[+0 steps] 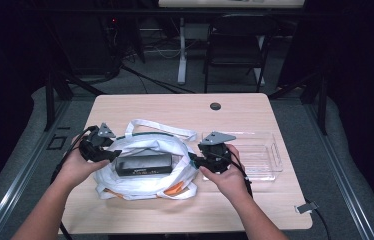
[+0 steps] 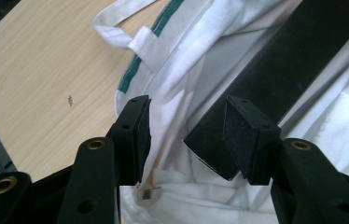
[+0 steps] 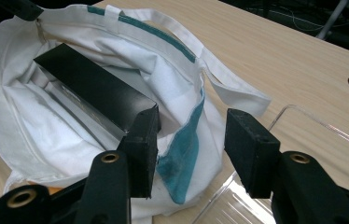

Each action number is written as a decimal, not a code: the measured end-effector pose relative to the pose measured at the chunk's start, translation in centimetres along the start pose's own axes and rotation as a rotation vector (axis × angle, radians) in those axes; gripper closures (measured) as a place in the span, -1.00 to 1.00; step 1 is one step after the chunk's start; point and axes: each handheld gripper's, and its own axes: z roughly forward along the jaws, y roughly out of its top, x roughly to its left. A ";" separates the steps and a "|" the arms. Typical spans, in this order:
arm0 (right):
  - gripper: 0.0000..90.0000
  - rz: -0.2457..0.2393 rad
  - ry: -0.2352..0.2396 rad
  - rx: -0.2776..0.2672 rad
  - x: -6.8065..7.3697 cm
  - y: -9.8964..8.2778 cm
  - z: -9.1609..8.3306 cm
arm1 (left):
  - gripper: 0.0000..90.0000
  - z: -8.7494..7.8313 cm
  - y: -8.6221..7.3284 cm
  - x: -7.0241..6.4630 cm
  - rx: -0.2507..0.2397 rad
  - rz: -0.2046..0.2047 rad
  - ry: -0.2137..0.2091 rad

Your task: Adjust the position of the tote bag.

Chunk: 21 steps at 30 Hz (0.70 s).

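A white cloth tote bag with green trim lies open on the wooden table. A long black box rests inside it. My left gripper is at the bag's left end. In the left gripper view its jaws stand open astride the bag's cloth and the near corner of the box. My right gripper is at the bag's right rim. Its jaws are open over the green-lined edge, with the bag and the box beyond.
A clear plastic tray sits just right of the bag, its rim by my right gripper. The table has a cable hole near its far edge. Something orange peeks from the bag's front. A folding chair stands beyond the table.
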 end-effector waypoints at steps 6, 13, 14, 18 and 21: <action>0.18 -0.008 -0.006 -0.002 -0.3 -0.5 -0.5 | 0.13 -0.1 0.2 -0.1 0.010 0.036 -0.019; 0.06 0.001 -0.042 -0.002 -0.9 -1.1 -1.4 | 0.13 0.1 0.3 0.1 0.017 0.048 -0.042; 0.04 0.002 -0.050 0.001 -1.0 -1.2 -1.5 | 0.13 0.2 0.5 0.2 0.027 0.058 -0.046; -0.02 0.014 -0.067 -0.004 -1.5 -1.6 -2.2 | 0.09 0.1 1.1 0.0 0.032 0.091 -0.044; -0.06 0.024 -0.086 0.000 -2.0 -2.0 -2.6 | 0.04 0.2 1.5 -0.2 0.022 0.121 -0.057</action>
